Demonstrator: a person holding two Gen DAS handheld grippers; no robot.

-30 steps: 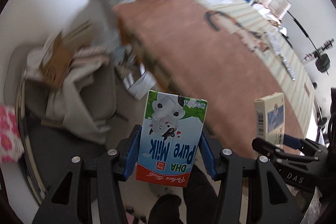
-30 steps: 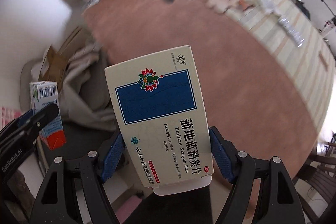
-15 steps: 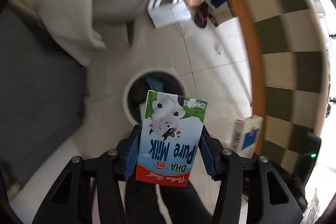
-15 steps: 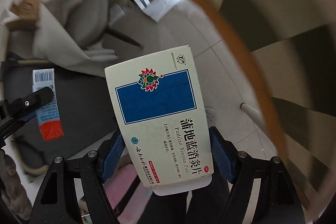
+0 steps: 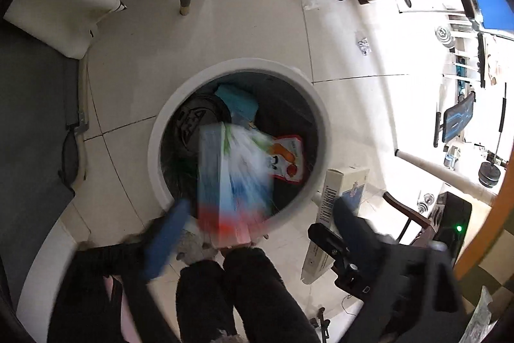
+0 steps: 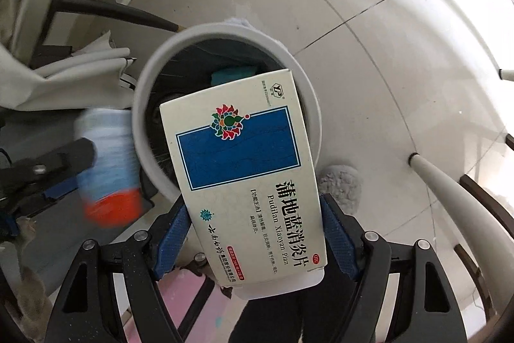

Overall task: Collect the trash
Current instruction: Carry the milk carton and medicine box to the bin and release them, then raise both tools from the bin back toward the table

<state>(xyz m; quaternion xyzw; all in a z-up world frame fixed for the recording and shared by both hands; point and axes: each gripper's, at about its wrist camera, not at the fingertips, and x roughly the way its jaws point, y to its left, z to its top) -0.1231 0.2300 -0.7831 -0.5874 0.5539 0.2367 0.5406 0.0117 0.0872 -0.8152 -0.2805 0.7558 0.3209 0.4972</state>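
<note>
Milk carton [image 5: 231, 182] blurred, dropping toward white bin [image 5: 316, 105], clear of left gripper [image 5: 257, 233] whose jaws had just sprung wide. Wrappers already inside. Medicine box [image 6: 247, 182] left to drop: clamped between right gripper [image 6: 253, 237] pads, tilted steeply down over bin rim, above tiled floor [image 5: 241, 31].

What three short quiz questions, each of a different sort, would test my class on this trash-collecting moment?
1. True or false: the right gripper clamps the medicine box.
2. Which lies in the white bin? A) banana B) orange-and-white pouch C) shoe
3. Which item is motion-blurred?
Key: 1 true. 2 B. 3 the milk carton, loose between the left gripper jaws, which have just been opening.
</note>
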